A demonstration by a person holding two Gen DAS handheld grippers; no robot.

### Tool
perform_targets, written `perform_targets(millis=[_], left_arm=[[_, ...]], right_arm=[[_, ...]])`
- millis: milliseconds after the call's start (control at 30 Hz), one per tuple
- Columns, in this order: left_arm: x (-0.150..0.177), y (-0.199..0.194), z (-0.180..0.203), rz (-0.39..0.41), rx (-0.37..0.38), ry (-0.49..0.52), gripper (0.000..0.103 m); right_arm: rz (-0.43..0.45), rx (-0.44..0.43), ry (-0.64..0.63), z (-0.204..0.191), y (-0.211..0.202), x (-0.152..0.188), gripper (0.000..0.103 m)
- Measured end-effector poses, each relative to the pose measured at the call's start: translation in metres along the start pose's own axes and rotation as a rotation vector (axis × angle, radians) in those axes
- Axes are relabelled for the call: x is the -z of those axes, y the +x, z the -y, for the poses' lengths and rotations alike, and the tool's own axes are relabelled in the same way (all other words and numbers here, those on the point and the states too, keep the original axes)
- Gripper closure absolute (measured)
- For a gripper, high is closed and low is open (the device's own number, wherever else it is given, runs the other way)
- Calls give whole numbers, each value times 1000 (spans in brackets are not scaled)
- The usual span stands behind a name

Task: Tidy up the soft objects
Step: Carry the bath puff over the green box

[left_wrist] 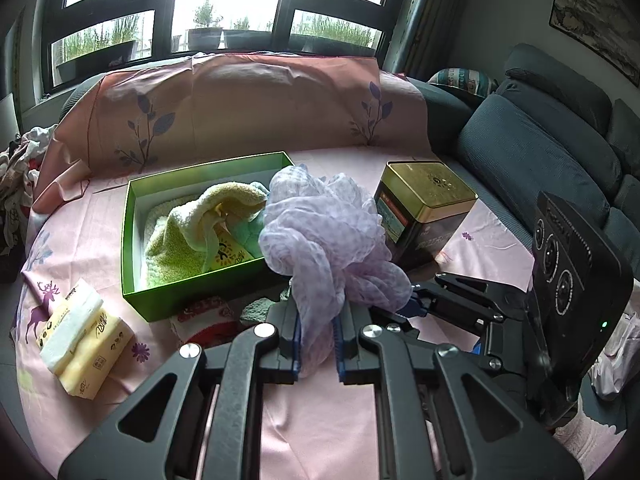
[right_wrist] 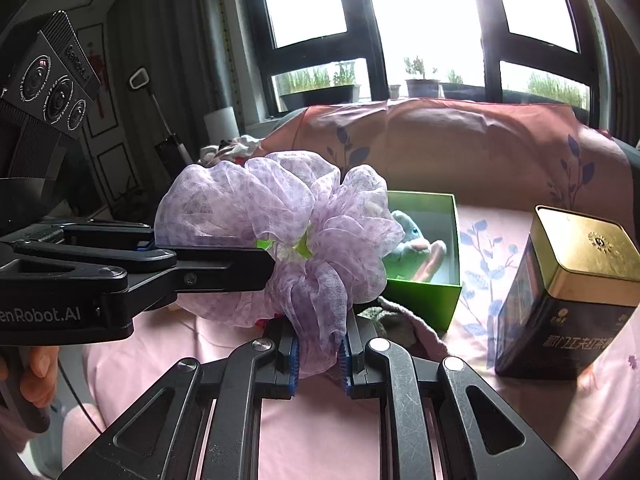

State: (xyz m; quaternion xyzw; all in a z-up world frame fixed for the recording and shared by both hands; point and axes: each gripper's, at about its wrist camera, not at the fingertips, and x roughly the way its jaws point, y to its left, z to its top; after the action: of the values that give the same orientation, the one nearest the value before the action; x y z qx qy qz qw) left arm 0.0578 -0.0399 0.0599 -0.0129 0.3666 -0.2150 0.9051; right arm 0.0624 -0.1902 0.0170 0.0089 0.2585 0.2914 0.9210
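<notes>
1. Daylight is pouring in through the dark-framed window (left_wrist: 224, 0), blowing its panes out to pure white in both views.
2. Fisheye distortion is bending the edges, and dark vignetting is closing the corners.
3. Nearby surfaces are showing soft, dim shadows.

Lilac spotted gauze scarf (left_wrist: 328, 236), bunched into loose ruffles, raised above the pink bedsheet beside the open green box (left_wrist: 168, 208). Box holds crumpled yellow-green towel (left_wrist: 188, 232), small plush toy (right_wrist: 412, 248).
</notes>
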Motion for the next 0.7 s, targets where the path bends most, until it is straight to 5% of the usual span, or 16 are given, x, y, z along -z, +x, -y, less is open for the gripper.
perform_targets(millis=[700], left_arm=[[-80,64,-77,-25,-72,-62,91]], right_arm=[[-41,21,-17,20,95,-65,86]])
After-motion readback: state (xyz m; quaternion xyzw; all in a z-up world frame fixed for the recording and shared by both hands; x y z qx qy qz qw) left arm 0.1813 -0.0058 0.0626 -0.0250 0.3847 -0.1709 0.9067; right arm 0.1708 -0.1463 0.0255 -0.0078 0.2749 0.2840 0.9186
